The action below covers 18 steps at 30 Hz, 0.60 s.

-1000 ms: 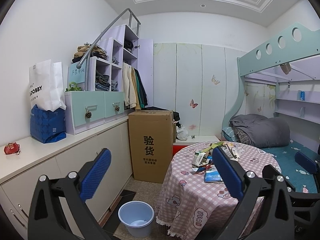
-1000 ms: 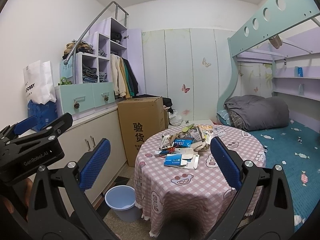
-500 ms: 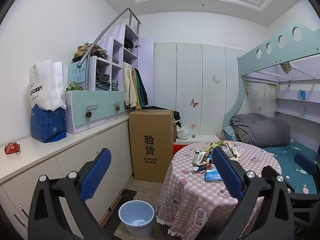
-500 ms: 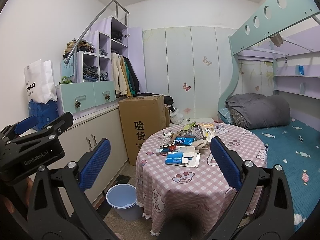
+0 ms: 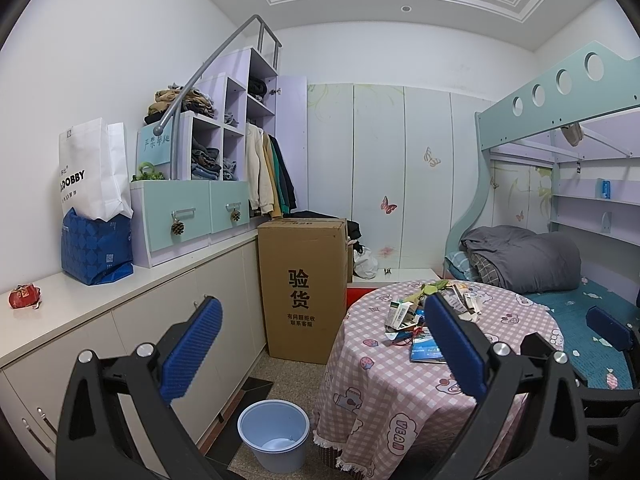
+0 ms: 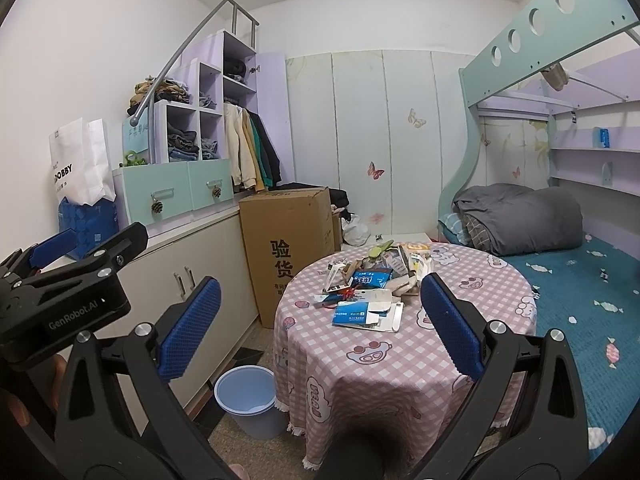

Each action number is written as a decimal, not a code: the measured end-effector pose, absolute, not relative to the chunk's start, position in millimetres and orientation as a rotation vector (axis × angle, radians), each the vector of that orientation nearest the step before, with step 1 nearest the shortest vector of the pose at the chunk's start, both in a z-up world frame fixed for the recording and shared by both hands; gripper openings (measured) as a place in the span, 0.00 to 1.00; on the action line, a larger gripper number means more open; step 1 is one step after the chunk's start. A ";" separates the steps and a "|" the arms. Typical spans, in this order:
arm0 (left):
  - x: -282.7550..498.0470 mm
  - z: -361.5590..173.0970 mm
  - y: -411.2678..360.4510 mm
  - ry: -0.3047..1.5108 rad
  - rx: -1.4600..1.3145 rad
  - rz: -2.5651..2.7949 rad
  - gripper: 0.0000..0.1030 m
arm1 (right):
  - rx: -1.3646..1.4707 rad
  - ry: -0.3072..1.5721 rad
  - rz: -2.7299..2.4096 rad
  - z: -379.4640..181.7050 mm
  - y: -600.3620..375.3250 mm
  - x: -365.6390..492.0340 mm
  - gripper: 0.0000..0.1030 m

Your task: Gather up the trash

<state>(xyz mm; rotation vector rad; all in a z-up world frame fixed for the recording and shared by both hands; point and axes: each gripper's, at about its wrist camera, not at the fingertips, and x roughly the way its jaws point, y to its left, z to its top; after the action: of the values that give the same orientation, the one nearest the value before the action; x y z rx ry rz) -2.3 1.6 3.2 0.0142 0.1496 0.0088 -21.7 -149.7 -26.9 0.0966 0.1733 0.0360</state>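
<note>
Both grippers, left [image 5: 324,344] and right [image 6: 320,328], jaws spread, empty. Trash [image 6: 370,292] heaped on table [image 6: 400,364]; bin [image 6: 246,400] beside. Advise: approach low, pinch one loose packet edge.

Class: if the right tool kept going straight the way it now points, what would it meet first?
Most likely the litter pile on the round table, which sits between the open right tool's blue pads. Depth is hard to judge through the fisheye.

Round surface [image 6: 384,360] draped in pink checked cloth, packets and paper scraps [image 6: 372,284] heaped near its far side, pale blue bucket [image 6: 246,400] stood on the floor [image 6: 240,360] beside it
</note>
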 end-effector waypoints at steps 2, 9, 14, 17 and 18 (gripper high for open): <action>-1.9 2.0 1.7 0.151 0.014 0.009 0.96 | 0.099 0.177 0.040 -29.0 -148.5 -22.0 0.95; -0.2 -3.1 3.9 0.160 0.018 0.013 0.96 | 0.106 0.187 0.043 -28.5 -151.3 -21.0 0.95; 1.8 -4.0 4.3 0.170 0.025 0.017 0.96 | 0.110 0.192 0.040 -26.1 -155.1 -18.7 0.95; 6.0 -5.0 5.3 0.181 0.026 0.023 0.96 | 0.122 0.203 0.035 -26.6 -160.4 -14.7 0.95; 8.4 -6.1 6.1 0.189 0.028 0.024 0.96 | 0.125 0.206 0.033 -26.1 -162.5 -13.0 0.95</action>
<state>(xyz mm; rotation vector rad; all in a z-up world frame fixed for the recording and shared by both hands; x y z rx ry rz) 8.4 6.1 -6.1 0.0284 0.1890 0.0243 -13.0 -162.5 -26.1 0.1248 0.2056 0.0327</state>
